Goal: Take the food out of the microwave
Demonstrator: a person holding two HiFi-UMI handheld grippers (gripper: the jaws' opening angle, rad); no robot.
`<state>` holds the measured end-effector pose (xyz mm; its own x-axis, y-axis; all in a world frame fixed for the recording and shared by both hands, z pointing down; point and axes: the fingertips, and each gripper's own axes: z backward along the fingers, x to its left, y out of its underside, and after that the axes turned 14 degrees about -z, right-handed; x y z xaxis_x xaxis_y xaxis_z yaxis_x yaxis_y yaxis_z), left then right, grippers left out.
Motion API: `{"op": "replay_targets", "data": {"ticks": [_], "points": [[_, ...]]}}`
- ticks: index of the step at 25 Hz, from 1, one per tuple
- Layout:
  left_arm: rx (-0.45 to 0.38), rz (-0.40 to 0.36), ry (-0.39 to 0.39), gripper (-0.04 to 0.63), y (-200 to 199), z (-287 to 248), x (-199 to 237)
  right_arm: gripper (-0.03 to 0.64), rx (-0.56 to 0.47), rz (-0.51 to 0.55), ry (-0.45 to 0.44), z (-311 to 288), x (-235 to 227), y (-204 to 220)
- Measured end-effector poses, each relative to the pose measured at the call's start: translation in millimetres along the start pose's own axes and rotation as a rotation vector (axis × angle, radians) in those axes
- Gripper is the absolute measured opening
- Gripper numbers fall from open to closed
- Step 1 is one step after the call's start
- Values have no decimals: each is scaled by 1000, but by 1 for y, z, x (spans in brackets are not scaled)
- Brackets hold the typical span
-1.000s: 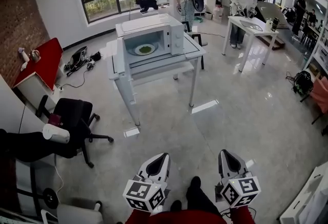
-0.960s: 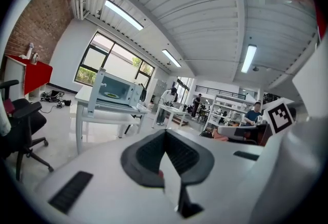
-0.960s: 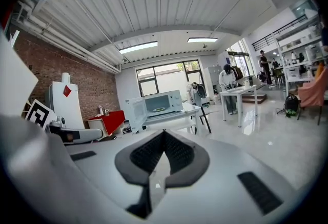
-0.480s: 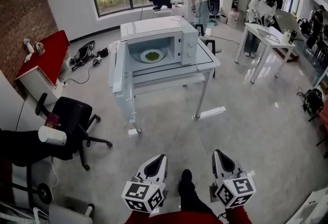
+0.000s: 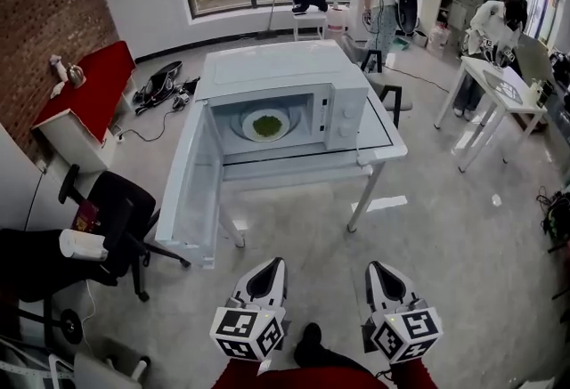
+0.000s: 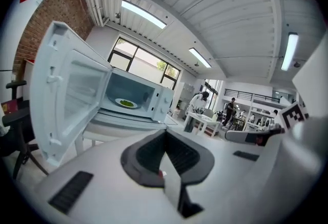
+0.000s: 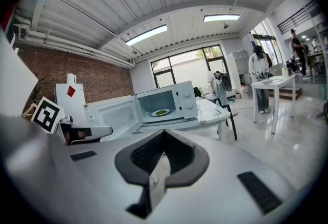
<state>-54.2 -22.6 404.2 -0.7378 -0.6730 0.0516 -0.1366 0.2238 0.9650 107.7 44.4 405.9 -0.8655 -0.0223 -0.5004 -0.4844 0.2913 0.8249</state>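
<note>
**A:** Where is the food [image 5: 265,124]?

**B:** It is on the white plate [image 5: 248,130] inside the microwave [image 5: 276,76]. That sits on the surface [image 5: 385,145], well ahead of us. The food looks green, but we can't tell what it is from here.

**A:** And our tools?

**B:** The left tool [image 5: 272,264] and the right tool [image 5: 374,268] are both pressed together and hold nothing.

**A:** What could go wrong?

**B:** The open door [image 5: 191,191] sticks out on our left, so we could bump it with the left tool. And if we pinch only the plate's edge, it may tip and spill.
</note>
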Motion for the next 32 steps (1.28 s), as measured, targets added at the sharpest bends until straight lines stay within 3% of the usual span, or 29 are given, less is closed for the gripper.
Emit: {"op": "replay_targets", "data": {"ticks": [10, 17, 22, 32], "points": [[63, -25, -129, 8, -23, -74, 34, 14, 34, 9, -105, -72, -9, -41], [25, -72, -191, 8, -26, -112, 82, 14, 30, 25, -158, -127, -1, -39], [-50, -63, -152, 8, -41, -140, 106, 14, 39, 53, -165, -169, 1, -53], [-4, -14, -146, 8, -39, -179, 148, 14, 87, 70, -163, -214, 2, -67]]}}
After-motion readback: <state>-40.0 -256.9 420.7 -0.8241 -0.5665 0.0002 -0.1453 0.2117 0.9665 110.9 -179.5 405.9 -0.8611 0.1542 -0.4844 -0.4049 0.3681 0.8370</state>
